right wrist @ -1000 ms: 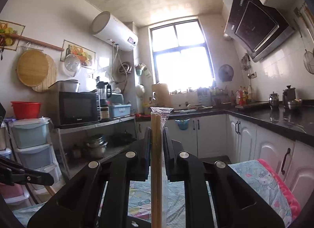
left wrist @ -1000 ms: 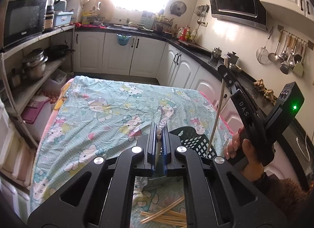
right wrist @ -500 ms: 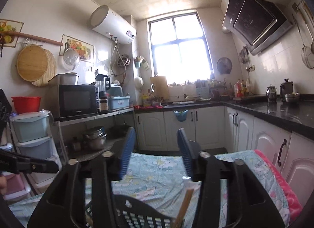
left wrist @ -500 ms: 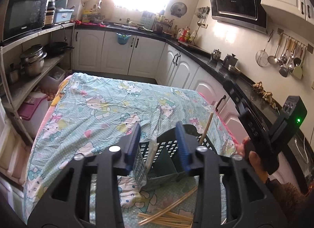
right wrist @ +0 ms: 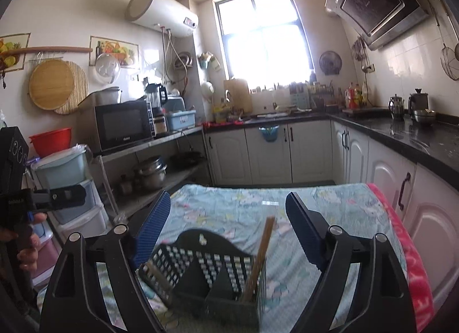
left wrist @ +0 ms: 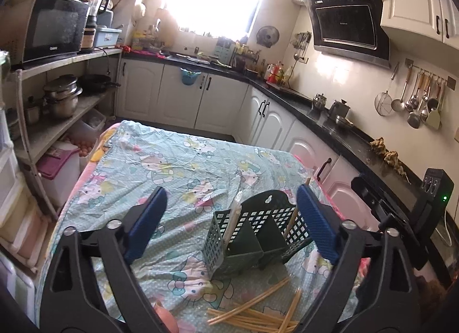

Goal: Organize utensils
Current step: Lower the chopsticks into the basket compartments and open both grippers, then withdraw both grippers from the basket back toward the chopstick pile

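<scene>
A dark green mesh utensil basket [left wrist: 252, 241] with compartments stands on the table. A wrapped pair of chopsticks [left wrist: 233, 219] leans in its left compartment and a bare wooden pair [left wrist: 294, 212] in its right one. My left gripper [left wrist: 231, 225] is open and empty, its jaws spread wide above the basket. My right gripper [right wrist: 228, 232] is open and empty too, over the same basket [right wrist: 200, 278], where the wooden chopsticks [right wrist: 259, 258] stand at the right. Several loose wooden chopsticks [left wrist: 255, 310] lie on the cloth in front of the basket.
The table carries a light blue cartoon-print cloth [left wrist: 178, 166]. White cabinets with a black counter [left wrist: 324, 120] run along the back and right. A shelf rack with a microwave [left wrist: 48, 28] and pots stands at the left. A peach-coloured round object [left wrist: 165, 318] lies at the cloth's near edge.
Both grippers were shut on chopsticks a second ago. Both opened, leaving the chopsticks standing in the basket, and the jaws have since spread wider.
</scene>
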`<state>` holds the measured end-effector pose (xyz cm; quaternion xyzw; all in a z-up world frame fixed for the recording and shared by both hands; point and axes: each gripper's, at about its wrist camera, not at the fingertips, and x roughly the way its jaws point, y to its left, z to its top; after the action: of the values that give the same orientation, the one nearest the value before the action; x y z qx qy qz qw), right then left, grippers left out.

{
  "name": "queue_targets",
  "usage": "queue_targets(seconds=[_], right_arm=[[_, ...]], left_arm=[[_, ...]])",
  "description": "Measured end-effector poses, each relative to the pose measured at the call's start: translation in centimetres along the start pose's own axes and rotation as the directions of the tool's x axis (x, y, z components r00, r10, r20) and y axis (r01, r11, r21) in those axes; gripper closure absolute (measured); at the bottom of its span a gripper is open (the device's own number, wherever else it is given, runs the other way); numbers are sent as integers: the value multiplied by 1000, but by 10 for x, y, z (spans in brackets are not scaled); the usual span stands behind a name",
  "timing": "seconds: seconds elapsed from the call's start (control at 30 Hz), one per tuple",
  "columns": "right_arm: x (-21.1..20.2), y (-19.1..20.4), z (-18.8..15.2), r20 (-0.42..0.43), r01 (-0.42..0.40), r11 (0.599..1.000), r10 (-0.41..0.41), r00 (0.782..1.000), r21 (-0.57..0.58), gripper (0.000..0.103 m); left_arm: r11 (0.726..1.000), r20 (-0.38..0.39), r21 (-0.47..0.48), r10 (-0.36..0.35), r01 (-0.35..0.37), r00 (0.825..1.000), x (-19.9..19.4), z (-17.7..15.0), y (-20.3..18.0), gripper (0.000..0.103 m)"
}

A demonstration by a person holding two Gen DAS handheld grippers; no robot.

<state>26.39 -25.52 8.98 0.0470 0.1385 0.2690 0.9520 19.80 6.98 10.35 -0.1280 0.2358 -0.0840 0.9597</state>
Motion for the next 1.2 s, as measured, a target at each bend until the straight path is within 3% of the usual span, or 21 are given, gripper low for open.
queue_targets(seconds=[0.13,0.67,1.2], right_arm=[[-10,6,-4,-33,5,1000,-6,999,-7,22],[-46,27,-31,-147,-18,999,13,989,-34,19],[-77,48,-77,-262,-28,997,8,965,-71,17]], left_arm=[[1000,12,-1,8,-8,1000,-9,-9,0,11],[999,7,-32,8,-8,1000,-34,-45,3,11],[999,-31,-45,13,-15,999,-43,-79,6,11]])
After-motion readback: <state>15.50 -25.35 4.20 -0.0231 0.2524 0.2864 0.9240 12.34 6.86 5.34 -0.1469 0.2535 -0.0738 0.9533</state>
